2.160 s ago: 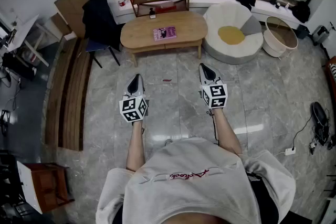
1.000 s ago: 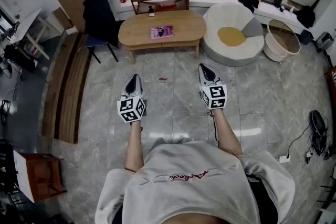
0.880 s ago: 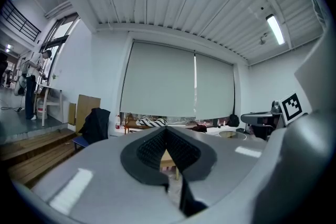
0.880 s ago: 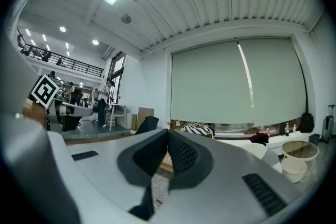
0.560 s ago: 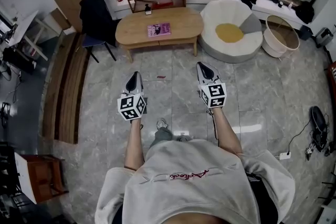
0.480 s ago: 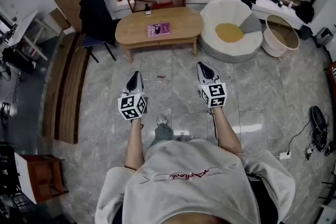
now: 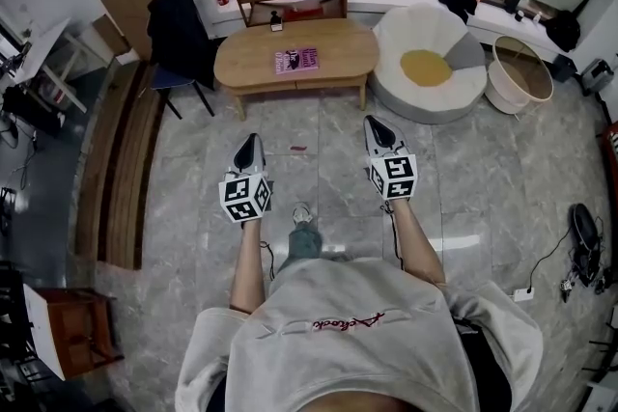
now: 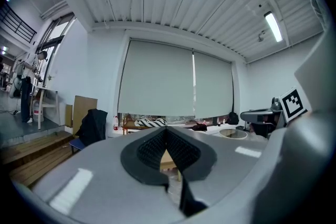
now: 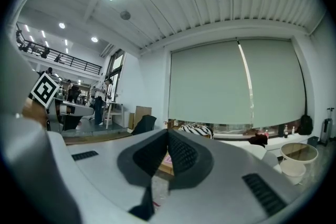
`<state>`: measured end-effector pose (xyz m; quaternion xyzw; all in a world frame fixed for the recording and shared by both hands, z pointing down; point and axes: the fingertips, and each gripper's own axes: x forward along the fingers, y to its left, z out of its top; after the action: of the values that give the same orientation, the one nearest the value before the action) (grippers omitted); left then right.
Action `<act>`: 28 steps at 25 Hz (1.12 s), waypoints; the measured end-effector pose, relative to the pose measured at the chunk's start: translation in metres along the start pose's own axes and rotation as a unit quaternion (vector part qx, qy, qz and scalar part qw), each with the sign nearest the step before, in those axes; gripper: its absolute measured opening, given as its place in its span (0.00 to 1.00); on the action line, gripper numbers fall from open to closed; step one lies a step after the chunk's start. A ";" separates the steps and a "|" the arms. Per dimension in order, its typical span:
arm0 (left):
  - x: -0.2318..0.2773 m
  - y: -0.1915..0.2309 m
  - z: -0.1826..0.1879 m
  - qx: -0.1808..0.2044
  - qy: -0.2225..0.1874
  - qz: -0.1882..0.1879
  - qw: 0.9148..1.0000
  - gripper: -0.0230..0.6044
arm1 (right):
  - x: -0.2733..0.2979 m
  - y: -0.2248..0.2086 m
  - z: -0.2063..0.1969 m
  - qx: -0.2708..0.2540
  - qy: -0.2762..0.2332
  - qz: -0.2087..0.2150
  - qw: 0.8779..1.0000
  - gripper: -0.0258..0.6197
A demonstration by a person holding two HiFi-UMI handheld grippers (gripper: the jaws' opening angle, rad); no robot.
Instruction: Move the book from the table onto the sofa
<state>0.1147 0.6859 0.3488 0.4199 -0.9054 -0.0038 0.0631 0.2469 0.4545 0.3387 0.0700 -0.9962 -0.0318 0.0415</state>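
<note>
**Book waits on the far table; both grippers closed and empty**

A marble-tiled floor (image 7: 319, 125) separates the person from the furniture by the window. The sofa (image 7: 406, 26), a round white floor seat with a yellow cushion (image 7: 426, 66) in its middle, sits just to the right of the low oval wooden table (image 7: 251, 65). The book (image 7: 295, 61) lies flat near the middle of the tabletop, pink cover up, well apart from both grippers.

It looks like a thin paperback or magazine. My guess is that it is light, with a bendy, fairly slick cover, and not fragile beyond creased pages. Because it lies flat on the wood, there is little edge to pinch from above. The likeliest hold is at an edge near the spine, where the pages are bound and will not fan open, perhaps after nudging it over the table's rim so that one jaw can slip beneath. A grip on a loose corner would probably let it droop or splay.

The left gripper (image 7: 250, 141) and right gripper (image 7: 374, 122) point forward over the floor. Each gripper's own view shows its ribbed pads pressed together with nothing between them.
</note>
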 end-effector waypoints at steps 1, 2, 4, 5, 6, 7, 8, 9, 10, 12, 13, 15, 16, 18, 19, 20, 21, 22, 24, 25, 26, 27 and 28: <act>0.004 0.005 0.000 -0.001 0.000 0.001 1.000 0.05 | 0.007 0.000 0.000 -0.002 0.001 0.000 1.000 0.05; 0.010 0.010 0.000 -0.002 0.000 0.001 1.000 0.05 | 0.014 0.001 0.001 -0.004 0.001 0.000 1.000 0.05; 0.023 0.022 0.000 -0.004 0.001 0.002 1.000 0.05 | 0.031 0.001 0.002 -0.007 0.002 -0.001 1.000 0.05; 0.030 0.028 0.000 -0.004 0.002 0.001 1.000 0.05 | 0.040 0.001 0.002 -0.008 0.002 0.000 1.000 0.05; 0.038 0.033 0.000 -0.006 0.002 0.001 1.000 0.05 | 0.050 0.001 0.003 -0.010 0.003 0.000 1.000 0.05; 0.047 0.038 0.001 -0.008 0.002 0.000 1.000 0.05 | 0.059 0.000 0.004 -0.012 0.004 0.001 1.000 0.05; 0.055 0.043 0.002 -0.010 0.002 -0.001 1.000 0.05 | 0.068 -0.002 0.005 -0.014 0.006 0.001 1.000 0.05; 0.064 0.047 0.004 -0.011 0.001 -0.002 1.000 0.05 | 0.077 -0.004 0.006 -0.015 0.007 0.001 1.000 0.05; 0.073 0.052 0.006 -0.011 0.000 -0.004 1.000 0.05 | 0.086 -0.006 0.008 -0.017 0.007 0.000 1.000 0.05; 0.092 0.060 0.012 -0.010 -0.003 -0.008 1.000 0.05 | 0.104 -0.010 0.012 -0.020 0.008 -0.002 1.000 0.05; 0.101 0.065 0.015 -0.009 -0.004 -0.010 1.000 0.05 | 0.113 -0.012 0.014 -0.022 0.009 -0.003 1.000 0.05; 0.118 0.073 0.019 -0.009 -0.005 -0.014 1.000 0.05 | 0.130 -0.015 0.017 -0.024 0.010 -0.007 1.000 0.05; 0.126 0.077 0.021 -0.009 -0.005 -0.016 1.000 0.05 | 0.139 -0.017 0.018 -0.024 0.009 -0.008 1.000 0.05; 0.141 0.086 0.025 -0.008 -0.003 -0.019 1.000 0.05 | 0.157 -0.019 0.024 -0.026 0.008 -0.010 1.000 0.05; 0.148 0.091 0.027 -0.008 -0.002 -0.020 1.000 0.05 | 0.166 -0.019 0.026 -0.026 0.008 -0.010 1.000 0.05; 0.155 0.096 0.029 -0.008 -0.001 -0.021 1.000 0.05 | 0.175 -0.020 0.028 -0.027 0.008 -0.010 1.000 0.05; 0.162 0.100 0.030 -0.009 -0.001 -0.022 1.000 0.05 | 0.184 -0.021 0.029 -0.028 0.009 -0.011 1.000 0.05; 0.168 0.105 0.031 -0.010 0.000 -0.023 1.000 0.05 | 0.193 -0.021 0.030 -0.029 0.009 -0.011 0.999 0.05; 0.180 0.116 0.032 -0.010 0.002 -0.022 1.000 0.05 | 0.211 -0.020 0.032 -0.030 0.009 -0.010 0.999 0.05; 0.185 0.122 0.031 -0.011 0.004 -0.022 1.000 0.05 | 0.219 -0.019 0.032 -0.030 0.009 -0.008 0.999 0.05; 0.191 0.128 0.030 -0.013 0.005 -0.021 1.000 0.05 | 0.227 -0.018 0.031 -0.031 0.010 -0.007 0.999 0.05; 0.196 0.133 0.029 -0.014 0.006 -0.020 1.000 0.05 | 0.235 -0.017 0.031 -0.031 0.010 -0.006 0.999 0.05; 0.201 0.138 0.029 -0.014 0.007 -0.020 1.000 0.05 | 0.243 -0.016 0.031 -0.031 0.011 -0.005 0.999 0.05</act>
<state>-0.1222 0.6210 0.3503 0.4371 -0.8961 -0.0149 0.0756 0.0062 0.4061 0.3258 0.0744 -0.9938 -0.0618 0.0540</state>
